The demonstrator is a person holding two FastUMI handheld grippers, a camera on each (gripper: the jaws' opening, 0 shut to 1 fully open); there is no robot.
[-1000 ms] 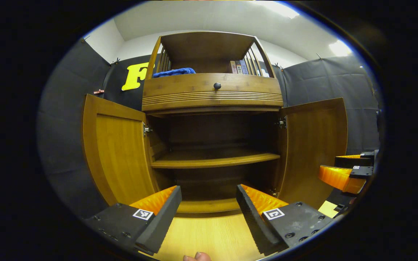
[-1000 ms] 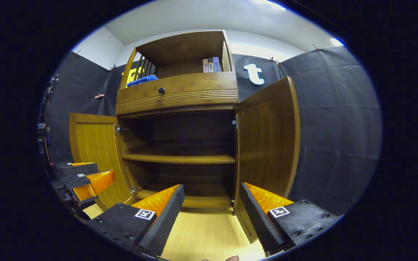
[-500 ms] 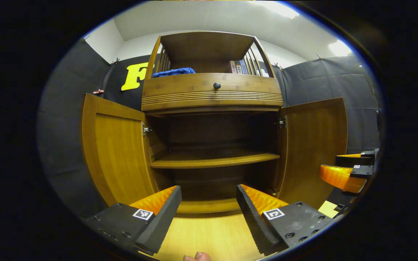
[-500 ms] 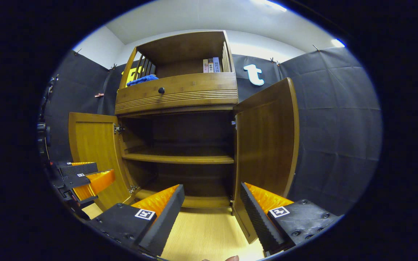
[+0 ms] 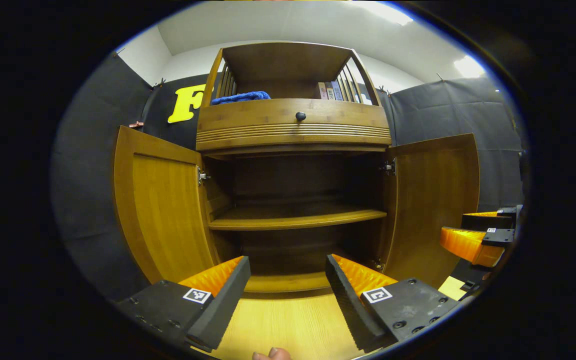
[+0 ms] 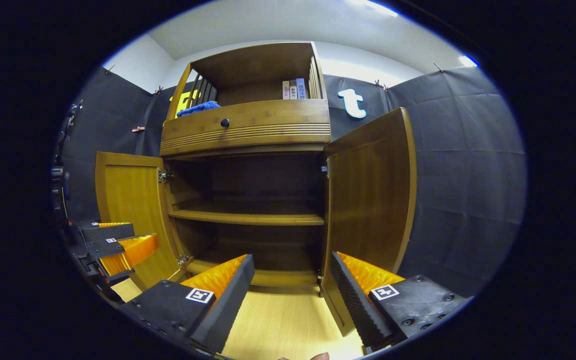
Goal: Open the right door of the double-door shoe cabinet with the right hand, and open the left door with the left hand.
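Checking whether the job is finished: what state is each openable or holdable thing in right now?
Left door: swung wide open.
Right door: swung open.
Drawer: pushed in, closed.
Cabinet shelf: bare.
Left claw: open, holding nothing.
Right claw: open, holding nothing.
Blue cloth: lying on the upper shelf.
Books: standing upright on the upper shelf.

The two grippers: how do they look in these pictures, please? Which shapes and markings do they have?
The left gripper has two wedge-shaped fingers with ribbed inner faces, on flat bodies with screw holes. Each body carries a small square black-and-white marker. The right gripper is built the same way, with the same kind of markers. A fingertip of the person shows at the bottom edge.
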